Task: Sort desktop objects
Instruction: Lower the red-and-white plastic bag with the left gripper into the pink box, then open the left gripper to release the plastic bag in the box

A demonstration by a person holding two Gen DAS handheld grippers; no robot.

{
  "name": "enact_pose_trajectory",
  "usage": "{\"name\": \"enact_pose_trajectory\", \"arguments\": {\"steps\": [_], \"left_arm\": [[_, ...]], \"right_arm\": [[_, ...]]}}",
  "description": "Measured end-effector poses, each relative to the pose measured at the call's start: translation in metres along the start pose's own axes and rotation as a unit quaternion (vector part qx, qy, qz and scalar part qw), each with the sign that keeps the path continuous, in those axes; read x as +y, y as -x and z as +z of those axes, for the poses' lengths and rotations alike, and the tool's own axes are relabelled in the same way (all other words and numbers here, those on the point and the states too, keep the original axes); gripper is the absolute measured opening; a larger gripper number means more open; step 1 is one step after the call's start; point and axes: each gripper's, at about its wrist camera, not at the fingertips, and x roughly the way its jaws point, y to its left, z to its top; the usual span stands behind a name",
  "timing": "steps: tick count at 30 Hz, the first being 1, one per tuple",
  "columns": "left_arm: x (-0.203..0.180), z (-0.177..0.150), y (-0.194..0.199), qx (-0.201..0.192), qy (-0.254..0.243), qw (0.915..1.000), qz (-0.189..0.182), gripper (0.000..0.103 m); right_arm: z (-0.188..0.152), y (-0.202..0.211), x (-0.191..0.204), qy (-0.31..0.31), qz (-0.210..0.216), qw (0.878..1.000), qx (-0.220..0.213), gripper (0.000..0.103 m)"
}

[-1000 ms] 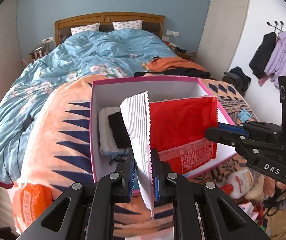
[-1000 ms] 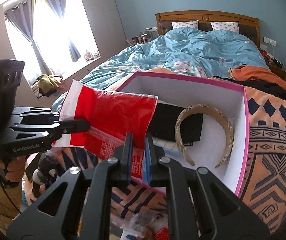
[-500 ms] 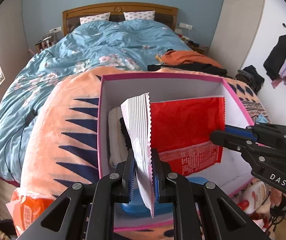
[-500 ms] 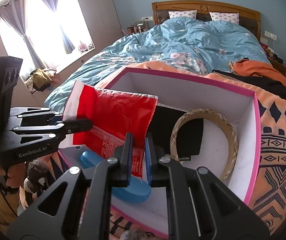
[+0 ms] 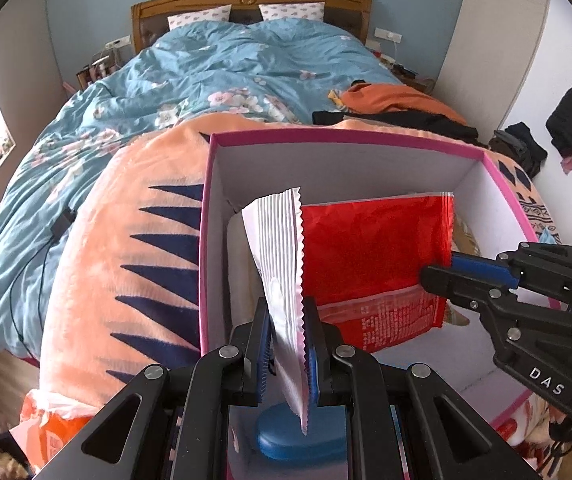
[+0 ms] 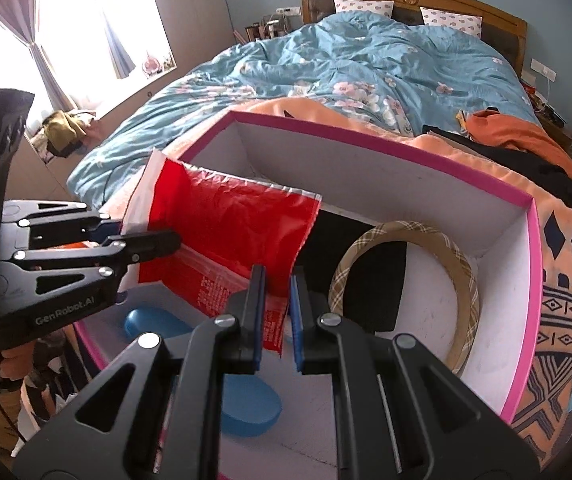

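A red snack bag [image 5: 374, 256] with a white crimped end hangs over the inside of the pink-rimmed white box [image 5: 326, 136]. My left gripper [image 5: 288, 344] has slightly parted jaws around the bag's white end. My right gripper [image 6: 277, 312] has opened a little around the bag's other edge [image 6: 230, 232]; the fingers no longer press it. The right gripper also shows in the left wrist view [image 5: 442, 276], and the left gripper in the right wrist view [image 6: 166, 240]. Inside the box lie a plaid headband [image 6: 462, 280], a black item [image 6: 366, 280] and a blue oval case [image 6: 246, 404].
The box [image 6: 526, 240] sits on an orange patterned blanket [image 5: 126, 248] on a bed with a blue quilt [image 5: 214, 80]. An orange plastic bag [image 5: 50, 428] lies at the lower left. Clothes lie at the bed's right side.
Both grippers moved the bag forward and lower, over the inside of the box. The jaws of both grippers have parted a little around the bag's ends.
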Motion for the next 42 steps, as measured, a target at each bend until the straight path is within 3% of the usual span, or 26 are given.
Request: {"name": "enact_pose_trajectory", "arguments": {"steps": [13, 18, 24, 29, 38, 42], "left_arm": [[-0.003, 0.019, -0.026, 0.031, -0.008, 0.9987, 0.039, 0.014], [-0.008, 0.025, -0.031, 0.030, -0.014, 0.9970, 0.070, 0.015], [-0.014, 0.027, -0.034, 0.020, -0.027, 0.9929, 0.114, 0.015], [-0.018, 0.027, -0.033, 0.013, -0.035, 0.9908, 0.130, 0.018], [-0.013, 0.015, -0.002, -0.040, -0.014, 0.9942, 0.098, 0.036], [-0.016, 0.001, 0.019, -0.077, -0.006, 0.9938, 0.081, 0.064]], "right_arm": [[0.021, -0.041, -0.008, 0.005, -0.038, 0.997, 0.068, 0.015], [0.025, -0.054, -0.013, 0.004, -0.055, 0.995, 0.086, 0.017], [0.028, -0.056, -0.012, 0.006, -0.065, 0.994, 0.086, 0.021], [0.030, -0.056, -0.015, 0.000, -0.068, 0.994, 0.085, 0.021], [0.020, -0.036, -0.016, -0.015, -0.037, 0.998, 0.048, 0.022], [0.008, -0.016, -0.012, -0.017, -0.017, 0.999, 0.021, 0.027]]}}
